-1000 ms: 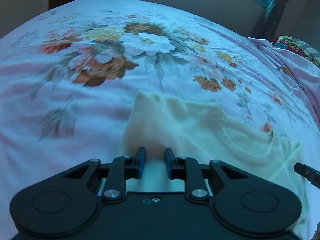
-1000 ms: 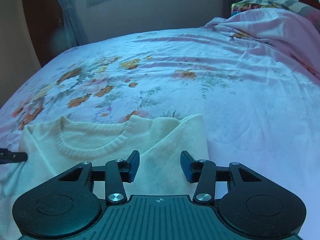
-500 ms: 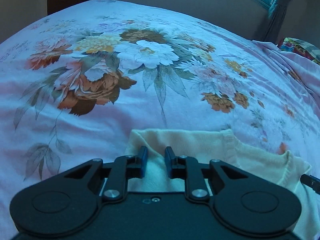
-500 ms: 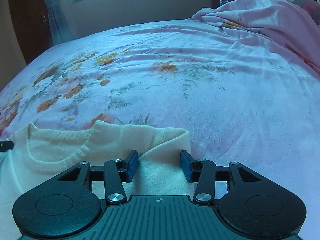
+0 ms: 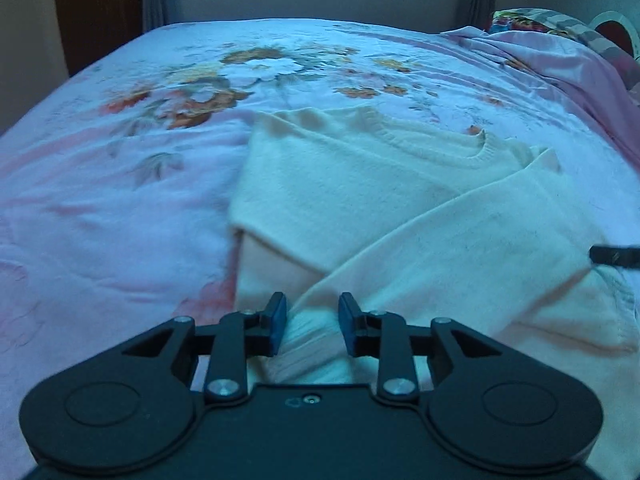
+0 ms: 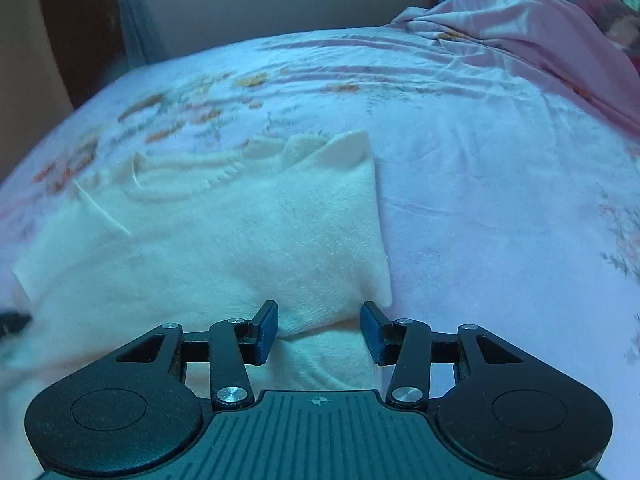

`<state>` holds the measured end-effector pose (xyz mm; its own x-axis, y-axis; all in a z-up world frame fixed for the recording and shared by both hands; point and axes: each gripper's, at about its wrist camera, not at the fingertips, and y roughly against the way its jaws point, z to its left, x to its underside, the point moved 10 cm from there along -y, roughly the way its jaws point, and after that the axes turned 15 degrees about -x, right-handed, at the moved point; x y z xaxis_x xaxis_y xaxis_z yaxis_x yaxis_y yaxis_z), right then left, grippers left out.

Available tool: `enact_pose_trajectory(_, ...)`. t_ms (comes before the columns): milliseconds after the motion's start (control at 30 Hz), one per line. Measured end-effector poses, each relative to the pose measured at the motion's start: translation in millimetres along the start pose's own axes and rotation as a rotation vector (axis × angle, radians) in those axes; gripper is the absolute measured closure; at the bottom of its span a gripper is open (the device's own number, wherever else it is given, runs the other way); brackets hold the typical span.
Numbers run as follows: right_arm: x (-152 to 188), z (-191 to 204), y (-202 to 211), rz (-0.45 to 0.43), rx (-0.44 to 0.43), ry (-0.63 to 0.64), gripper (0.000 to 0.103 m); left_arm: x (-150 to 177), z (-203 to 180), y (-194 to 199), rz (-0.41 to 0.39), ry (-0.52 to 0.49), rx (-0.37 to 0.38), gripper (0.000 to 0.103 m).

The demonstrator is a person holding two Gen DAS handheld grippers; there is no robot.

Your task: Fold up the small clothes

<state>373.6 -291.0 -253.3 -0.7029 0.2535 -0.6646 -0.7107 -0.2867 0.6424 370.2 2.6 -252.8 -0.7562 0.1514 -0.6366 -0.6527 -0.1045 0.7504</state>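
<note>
Sweater lying on bed, sleeves crossing over chest. Left tongs opening, letting go of cuff between pads. Right tongs standing partly open around other cuff, not pinching. Sleeve fold finishing, I judge; next, reaching for hem to fold upward.

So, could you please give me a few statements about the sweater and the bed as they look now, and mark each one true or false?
1. The cream sweater lies on a floral bedsheet. True.
2. The sweater's neckline faces the far side of the bed. True.
3. The sweater is dark green. False: it is cream.
4. Both sleeves stretch out flat to the sides. False: they are folded across the body, crossing near the left gripper.
5. Sweater fabric sits between the right gripper's fingers. True.
</note>
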Motion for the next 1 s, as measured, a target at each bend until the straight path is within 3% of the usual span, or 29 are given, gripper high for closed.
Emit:
enact_pose_trajectory(100, 8, 21, 21, -0.022, -0.029, 0.044, 0.057, 9, 0, 21, 0.011, 0.009, 0.039, 0.075)
enact_pose_trajectory(200, 45, 24, 11, 0.096, 0.011, 0.083, 0.057, 27, 0, 23, 0.019, -0.011, 0.009, 0.073)
enact_pose_trajectory(367, 60, 47, 56, 0.019, -0.024, 0.097, 0.057, 49, 7, 51, 0.041, 0.015, 0.025, 0.074)
enact_pose_trajectory(500, 114, 51, 71, 0.1, -0.04, 0.078, 0.057, 83, 12, 61, 0.063, 0.021, 0.022, 0.073)
enact_pose_trajectory(567, 135, 49, 77, 0.094, -0.024, 0.099, 0.057, 95, 13, 68, 0.051, 0.008, 0.007, 0.073)
enact_pose_trajectory(700, 138, 58, 104, 0.06, -0.046, 0.073, 0.057, 107, 18, 87, 0.067, 0.018, 0.026, 0.073)
enact_pose_trajectory(800, 160, 56, 108, 0.101, -0.057, 0.049, 0.057, 121, 23, 91, 0.068, 0.032, 0.027, 0.073)
enact_pose_trajectory(1000, 174, 65, 135, 0.073, -0.039, 0.07, 0.057, 134, 38, 112, 0.074, 0.07, 0.031, 0.073)
